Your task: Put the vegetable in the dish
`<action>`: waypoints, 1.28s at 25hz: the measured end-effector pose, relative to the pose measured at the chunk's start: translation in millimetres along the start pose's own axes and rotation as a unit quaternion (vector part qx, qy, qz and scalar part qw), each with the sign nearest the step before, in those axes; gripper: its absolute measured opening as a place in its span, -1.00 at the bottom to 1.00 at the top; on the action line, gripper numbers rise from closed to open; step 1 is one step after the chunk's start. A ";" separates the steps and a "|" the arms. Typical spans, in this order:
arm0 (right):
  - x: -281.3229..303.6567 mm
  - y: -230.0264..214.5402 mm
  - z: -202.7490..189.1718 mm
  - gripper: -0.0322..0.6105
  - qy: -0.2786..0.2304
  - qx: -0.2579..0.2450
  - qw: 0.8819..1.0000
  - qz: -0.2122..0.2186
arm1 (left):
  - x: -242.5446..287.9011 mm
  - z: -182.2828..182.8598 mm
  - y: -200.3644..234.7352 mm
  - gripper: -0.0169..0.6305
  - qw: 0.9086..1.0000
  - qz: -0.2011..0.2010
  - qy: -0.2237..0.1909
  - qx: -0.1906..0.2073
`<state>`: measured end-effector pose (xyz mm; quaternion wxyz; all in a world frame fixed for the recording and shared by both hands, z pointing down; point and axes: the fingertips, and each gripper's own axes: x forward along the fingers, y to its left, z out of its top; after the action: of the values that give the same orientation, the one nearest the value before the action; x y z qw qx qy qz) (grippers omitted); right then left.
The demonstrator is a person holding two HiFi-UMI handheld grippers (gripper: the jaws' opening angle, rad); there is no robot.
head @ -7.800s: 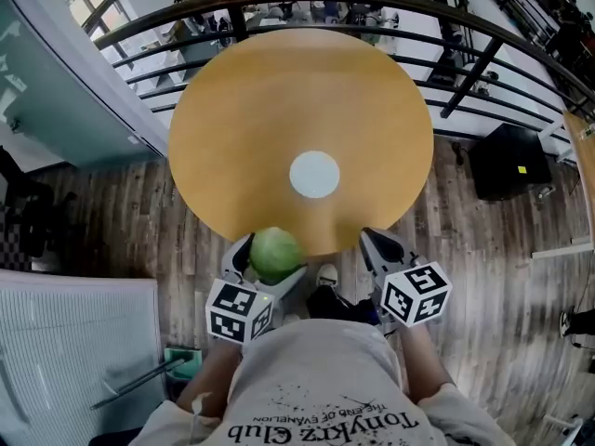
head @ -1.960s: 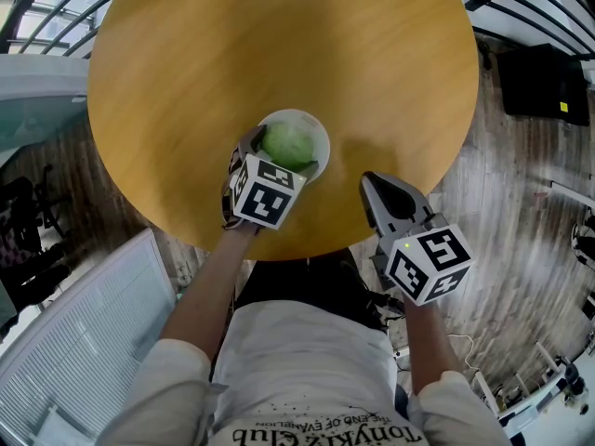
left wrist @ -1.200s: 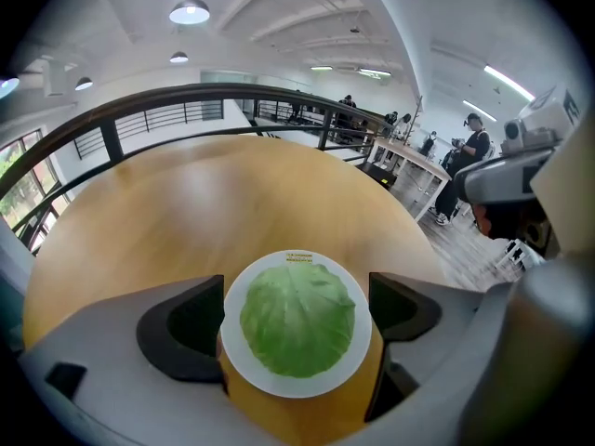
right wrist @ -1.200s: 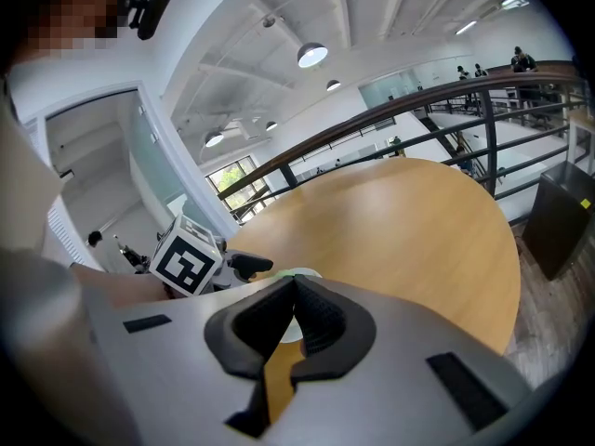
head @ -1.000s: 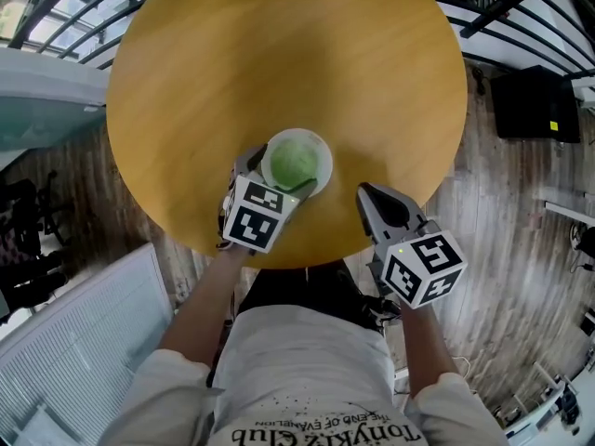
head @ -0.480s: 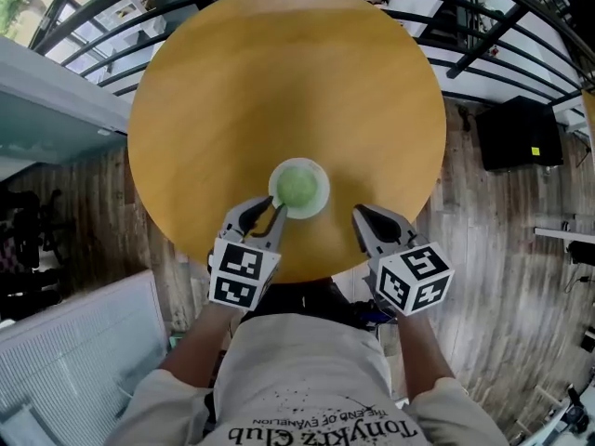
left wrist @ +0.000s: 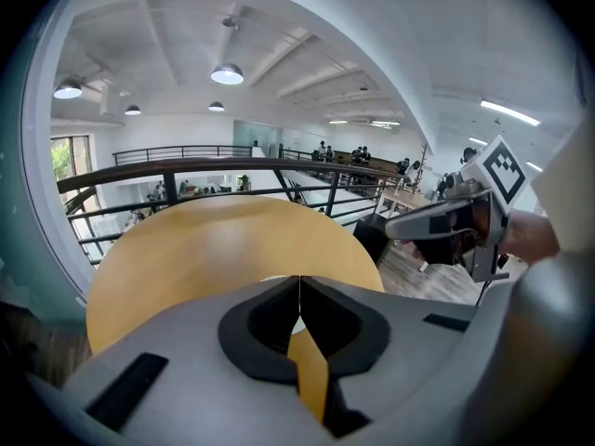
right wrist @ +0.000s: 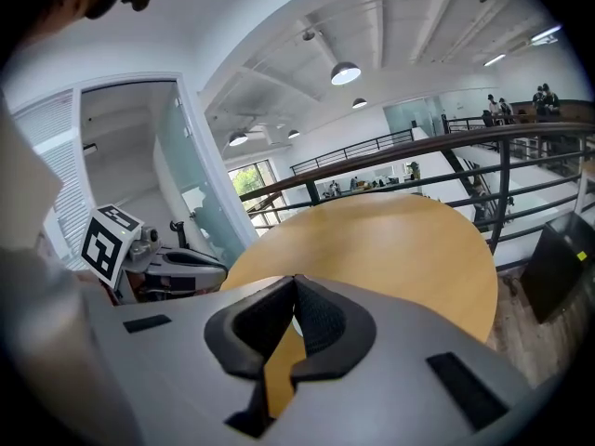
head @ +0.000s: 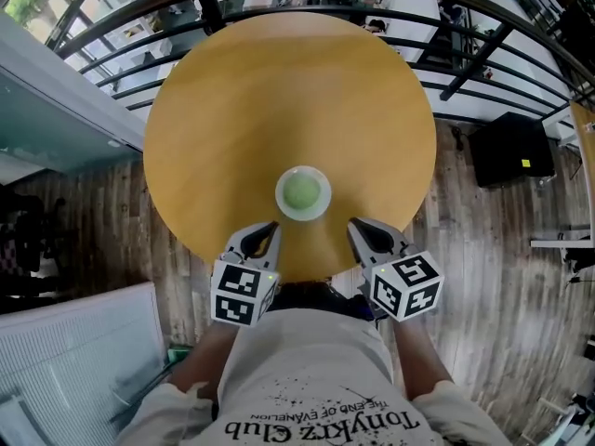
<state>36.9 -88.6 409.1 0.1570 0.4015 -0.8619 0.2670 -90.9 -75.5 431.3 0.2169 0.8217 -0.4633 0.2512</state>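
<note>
Round wooden table (head: 279, 91) lies ahead of both grippers, stretching well beyond jaw tips. Left gripper (head: 271, 227): jaws have just been closing, tips now pressed together, nothing between them. Right gripper (head: 354, 224): jaws together too, empty. Both hang over near table edge, tips angled inward toward dish. White dish (head: 282, 193) on table just ahead, between two sets of tips, touching neither. Green vegetable (head: 302, 192) sits in dish centre; round from above, no long axis or pointing direction to tell
</note>
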 end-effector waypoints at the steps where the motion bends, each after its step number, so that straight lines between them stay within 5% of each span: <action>1: -2.0 2.4 0.3 -0.83 -0.002 -0.001 1.000 0.001 | -3.3 -1.7 -1.7 -0.87 1.000 -0.001 0.000 -0.003; 32: -14.8 24.9 12.8 -0.83 -0.017 -0.020 1.000 0.015 | -25.5 0.6 -14.2 -0.87 1.000 -0.006 -0.014 -0.005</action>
<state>26.1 -73.7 383.2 0.1468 0.3895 -0.8756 0.2451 -89.7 -52.5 413.5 0.2165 0.8265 -0.4628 0.2363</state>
